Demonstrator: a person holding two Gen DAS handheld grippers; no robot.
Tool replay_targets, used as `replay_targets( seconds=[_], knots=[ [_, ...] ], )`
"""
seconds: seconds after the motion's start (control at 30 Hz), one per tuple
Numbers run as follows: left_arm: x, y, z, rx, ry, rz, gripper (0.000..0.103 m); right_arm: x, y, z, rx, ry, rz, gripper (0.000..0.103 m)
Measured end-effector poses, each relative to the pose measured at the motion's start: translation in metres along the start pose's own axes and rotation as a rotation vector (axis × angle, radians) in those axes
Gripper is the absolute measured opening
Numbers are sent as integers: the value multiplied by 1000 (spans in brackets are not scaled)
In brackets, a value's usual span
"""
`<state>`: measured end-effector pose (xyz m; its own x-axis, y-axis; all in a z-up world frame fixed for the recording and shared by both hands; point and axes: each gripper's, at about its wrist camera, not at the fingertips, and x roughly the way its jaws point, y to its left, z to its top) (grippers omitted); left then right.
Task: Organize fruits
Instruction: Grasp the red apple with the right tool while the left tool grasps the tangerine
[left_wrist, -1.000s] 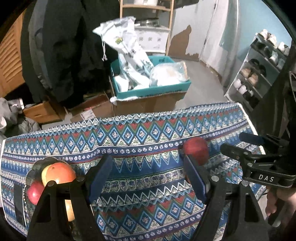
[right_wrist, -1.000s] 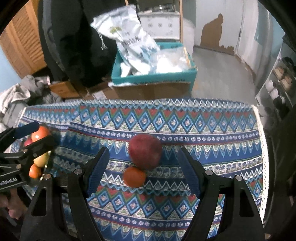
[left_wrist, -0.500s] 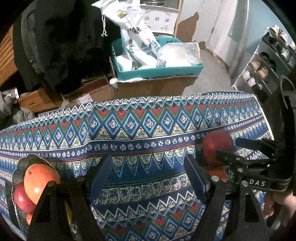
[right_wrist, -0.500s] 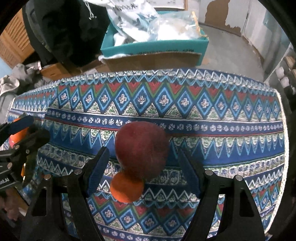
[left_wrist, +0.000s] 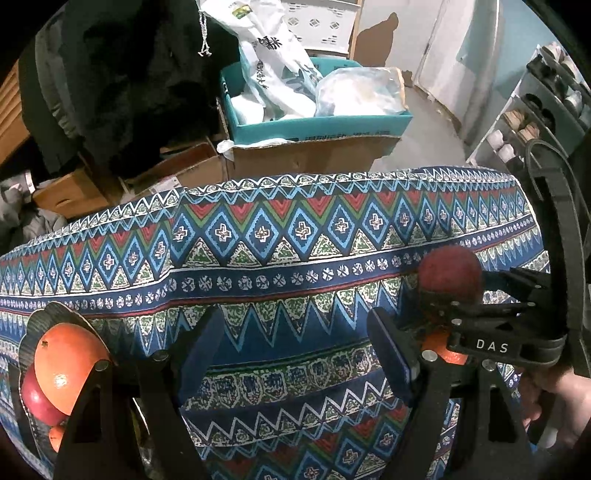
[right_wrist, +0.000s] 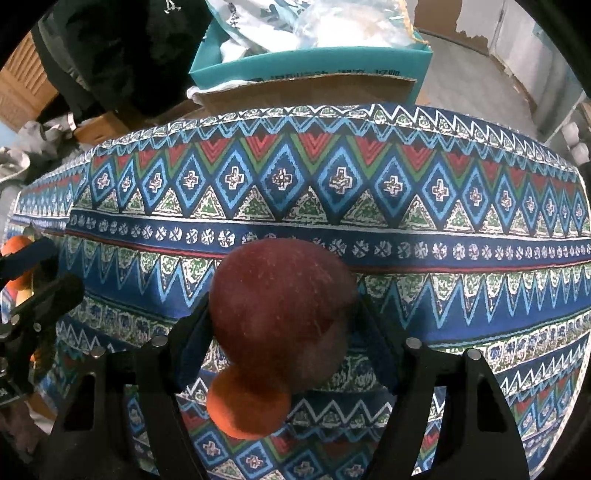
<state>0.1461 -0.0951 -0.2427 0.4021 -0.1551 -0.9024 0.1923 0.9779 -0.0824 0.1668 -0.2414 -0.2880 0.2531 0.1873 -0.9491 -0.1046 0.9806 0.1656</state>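
A dark red apple (right_wrist: 280, 306) lies on the patterned cloth (right_wrist: 332, 192), with a small orange (right_wrist: 247, 406) touching its near side. My right gripper (right_wrist: 282, 336) is open, its fingers on either side of the apple. In the left wrist view the apple (left_wrist: 448, 275) and the right gripper (left_wrist: 491, 295) sit at the right. My left gripper (left_wrist: 295, 354) is open and empty over the cloth. A dark fruit plate (left_wrist: 55, 314) at the left holds a large orange (left_wrist: 66, 365), a red apple (left_wrist: 35, 398) and a small orange.
Beyond the table's far edge stand a teal box (left_wrist: 314, 125) with plastic bags on cardboard boxes (left_wrist: 306, 155). A dark coat (left_wrist: 122, 74) hangs at the back left. A shoe rack (left_wrist: 535, 107) is at the right.
My right gripper has moved forward and down so its fingers now flank the red apple. My left gripper has shifted forward, and the plate sits lower left in its view.
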Motion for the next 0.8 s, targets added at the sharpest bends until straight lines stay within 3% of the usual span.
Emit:
replay_targets(
  seconds=[0.2, 0.43, 0.8],
  knots=[
    [-1, -10, 0, 9, 2, -18, 81, -24, -13, -6, 27, -67, -5, 73],
    [-1, -43, 0, 26, 17, -98, 81, -64, -34, -18, 70, -138, -20, 73],
    [10, -105, -16, 144, 66, -142, 81, -86, -80, -64, 158, -154, -34, 73]
  ],
)
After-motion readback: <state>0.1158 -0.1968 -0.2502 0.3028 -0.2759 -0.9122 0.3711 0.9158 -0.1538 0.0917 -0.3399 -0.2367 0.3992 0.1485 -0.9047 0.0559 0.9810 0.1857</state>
